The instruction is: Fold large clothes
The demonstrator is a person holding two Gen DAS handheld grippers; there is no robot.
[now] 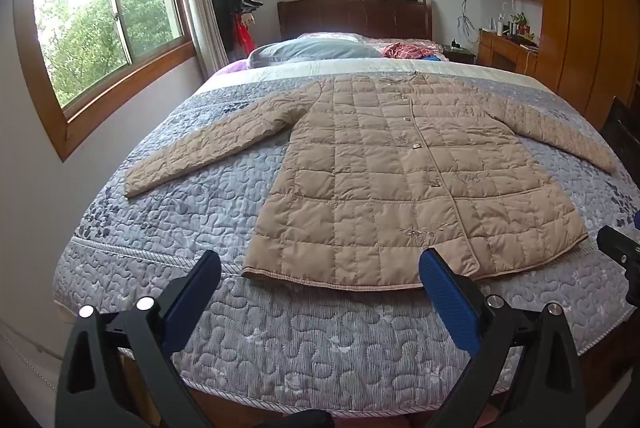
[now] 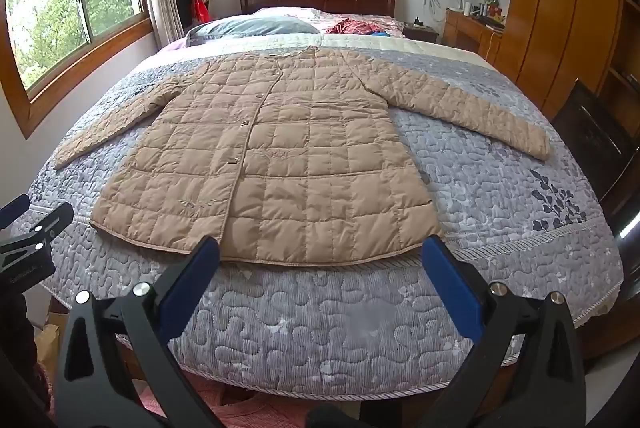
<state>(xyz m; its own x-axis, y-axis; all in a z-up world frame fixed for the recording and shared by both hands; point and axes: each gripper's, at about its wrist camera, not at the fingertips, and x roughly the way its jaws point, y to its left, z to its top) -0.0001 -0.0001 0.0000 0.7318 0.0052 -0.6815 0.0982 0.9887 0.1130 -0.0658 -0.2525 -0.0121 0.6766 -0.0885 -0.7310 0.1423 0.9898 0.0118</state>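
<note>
A beige quilted coat (image 1: 384, 184) lies spread flat, front side up, on a bed (image 1: 304, 348) covered with a grey patterned quilt. Its hem faces the near edge of the bed and its collar points toward the far headboard (image 1: 354, 16). Both sleeves extend outward, the left sleeve (image 1: 208, 148) angled toward the near left and the right sleeve (image 2: 468, 108) toward the near right. A row of small fasteners runs down the closed front.

The left gripper (image 1: 320, 292) hangs above the near edge of the bed, just short of the hem, tilted downward; its blue-padded jaws stand wide apart with nothing between them. The right gripper (image 2: 320, 276) hangs likewise over the near edge of the quilt, jaws fully spread and empty, short of the hem. Neither gripper touches the coat.

At the far end a grey pillow (image 1: 312, 50) rests beside a crumpled red garment (image 1: 408, 50). A coat stand (image 1: 236, 4) occupies the far left corner between two windows (image 1: 108, 24), and wooden cabinets (image 1: 580, 28) line the right wall.
</note>
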